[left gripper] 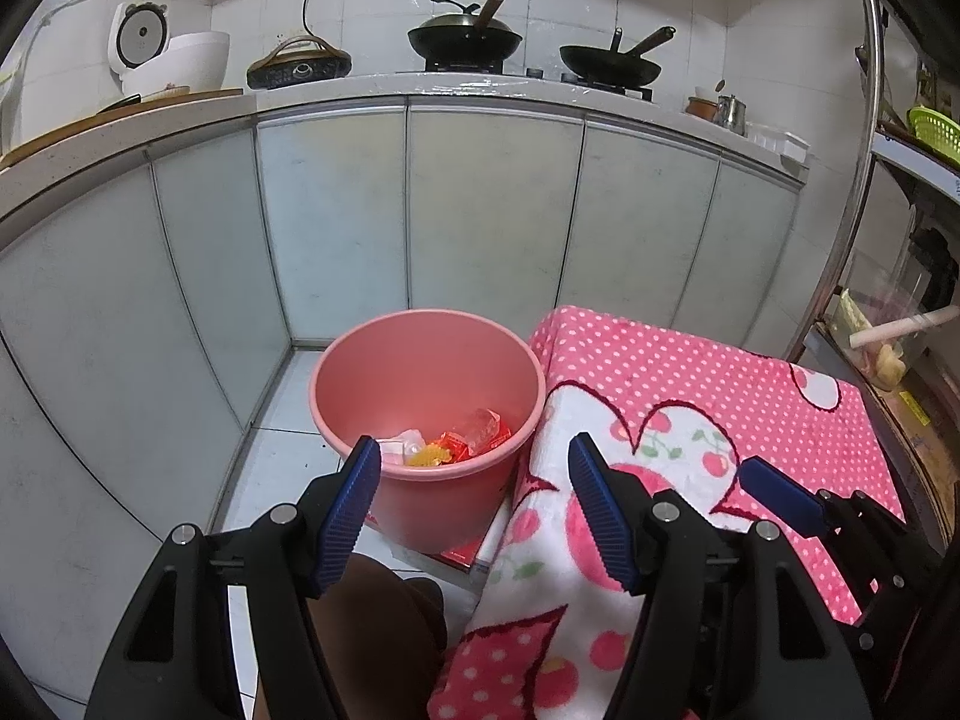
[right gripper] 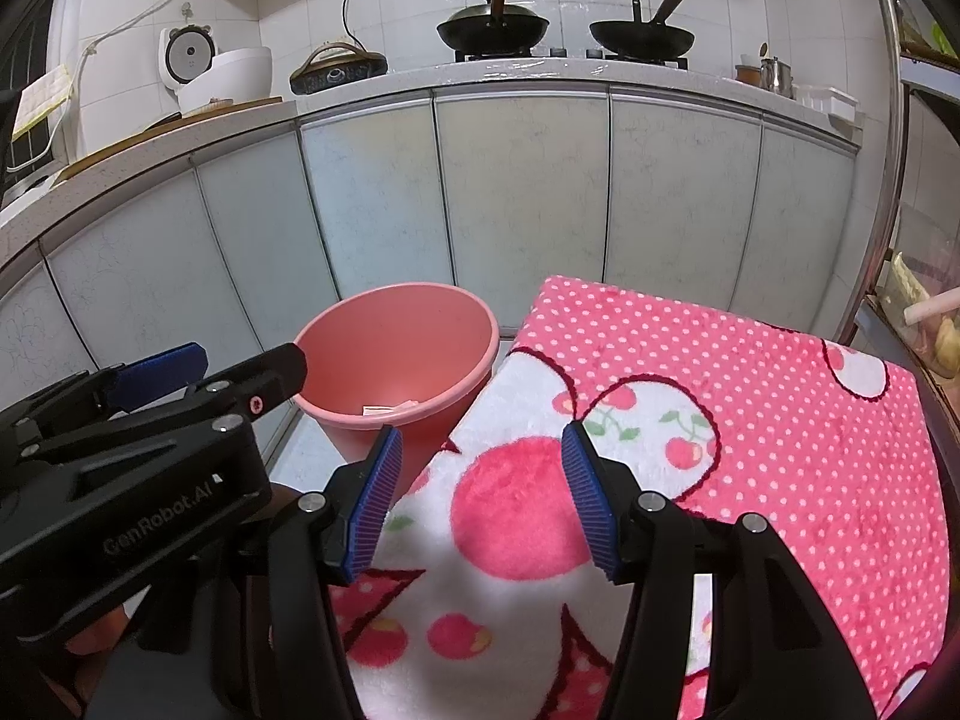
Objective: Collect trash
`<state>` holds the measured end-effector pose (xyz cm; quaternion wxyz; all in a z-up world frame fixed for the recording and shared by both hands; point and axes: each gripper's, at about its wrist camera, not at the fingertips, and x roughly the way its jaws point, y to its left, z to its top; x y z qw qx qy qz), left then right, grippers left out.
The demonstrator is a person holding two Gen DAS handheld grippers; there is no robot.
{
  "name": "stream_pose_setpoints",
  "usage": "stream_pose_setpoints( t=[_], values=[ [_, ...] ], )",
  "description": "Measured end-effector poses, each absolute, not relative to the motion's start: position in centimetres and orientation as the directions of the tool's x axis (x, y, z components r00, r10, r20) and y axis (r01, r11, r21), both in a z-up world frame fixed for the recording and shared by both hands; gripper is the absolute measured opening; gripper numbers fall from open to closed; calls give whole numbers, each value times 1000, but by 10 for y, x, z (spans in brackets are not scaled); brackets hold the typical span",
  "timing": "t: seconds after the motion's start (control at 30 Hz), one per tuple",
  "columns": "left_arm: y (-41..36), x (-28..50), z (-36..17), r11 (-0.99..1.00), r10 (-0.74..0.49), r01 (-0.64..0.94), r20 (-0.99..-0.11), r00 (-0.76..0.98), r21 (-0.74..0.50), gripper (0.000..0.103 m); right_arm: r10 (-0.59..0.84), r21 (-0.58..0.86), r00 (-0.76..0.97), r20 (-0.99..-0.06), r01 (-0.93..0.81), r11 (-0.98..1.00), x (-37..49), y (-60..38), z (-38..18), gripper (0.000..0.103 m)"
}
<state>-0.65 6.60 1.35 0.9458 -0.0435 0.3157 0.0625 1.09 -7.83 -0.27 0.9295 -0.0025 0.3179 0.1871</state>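
A pink plastic bucket stands on the floor left of a table covered with a pink dotted cloth. Several pieces of trash, orange, white and clear wrappers, lie at its bottom. My left gripper is open and empty, above the bucket's near rim and the cloth's left edge. My right gripper is open and empty over the cloth, right of the bucket. The left gripper shows at the left of the right wrist view, and a right finger shows in the left wrist view.
Pale cabinet doors run behind the bucket under a counter holding two woks, a rice cooker and pots. A metal rack pole with a green basket stands on the right. White floor tiles lie beside the bucket.
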Motion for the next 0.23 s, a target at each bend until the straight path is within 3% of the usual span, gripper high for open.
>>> stream_pose_setpoints(
  t=[0.23],
  values=[
    [66, -5, 13, 988, 86, -146, -611, 787, -50, 64, 346, 115, 726, -594, -349, 930, 12, -79, -4, 56]
  ],
)
